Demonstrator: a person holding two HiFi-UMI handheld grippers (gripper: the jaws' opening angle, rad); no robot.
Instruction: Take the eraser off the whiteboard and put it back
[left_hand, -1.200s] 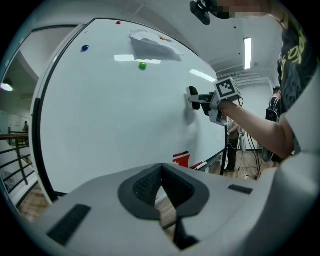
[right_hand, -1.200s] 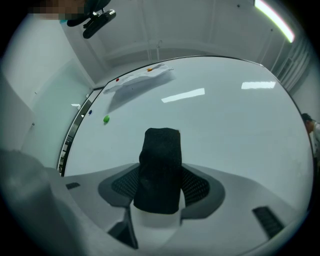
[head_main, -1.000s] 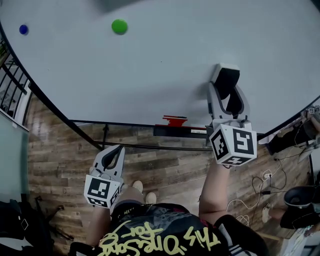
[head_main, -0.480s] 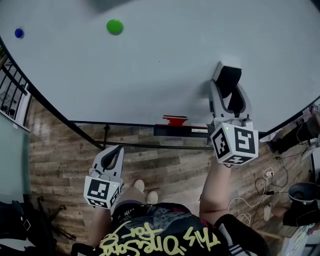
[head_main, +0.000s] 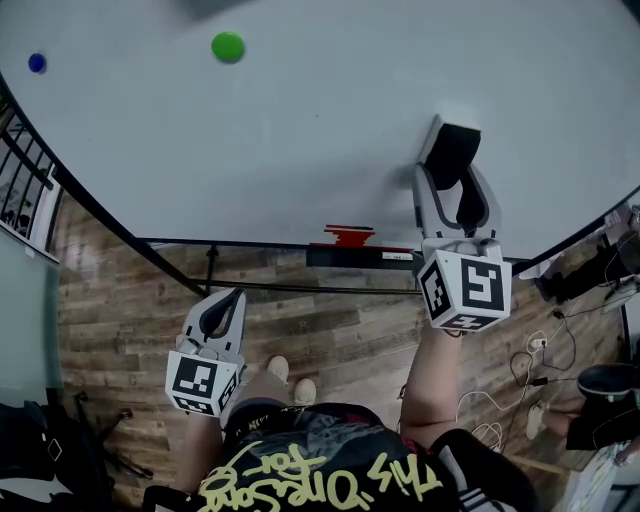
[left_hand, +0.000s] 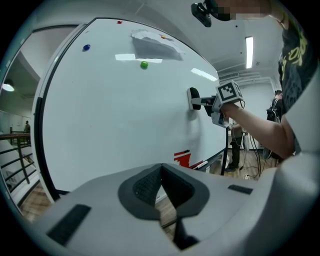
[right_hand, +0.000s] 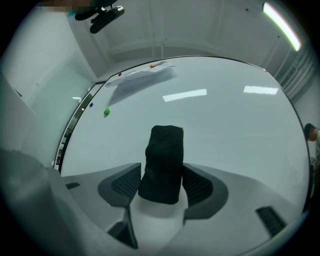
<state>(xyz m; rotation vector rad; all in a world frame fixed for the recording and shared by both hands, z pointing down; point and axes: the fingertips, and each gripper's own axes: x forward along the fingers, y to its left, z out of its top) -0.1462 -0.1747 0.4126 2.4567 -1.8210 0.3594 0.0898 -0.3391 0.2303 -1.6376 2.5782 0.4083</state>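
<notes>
A black eraser is at the whiteboard, right of centre and low down. My right gripper is shut on it, with a pad on each side of the eraser. In the left gripper view the eraser looks pressed to the board or very close to it. My left gripper hangs low in front of the board's bottom edge. It is shut, with nothing between its pads.
A green magnet and a blue magnet stick to the board's upper left. A sheet of paper is pinned near the top. A marker tray with a red patch above it runs under the board. Cables lie on the wooden floor.
Almost nothing. The right gripper stays shut on the eraser at the same spot on the board, and the head view has shifted slightly.
</notes>
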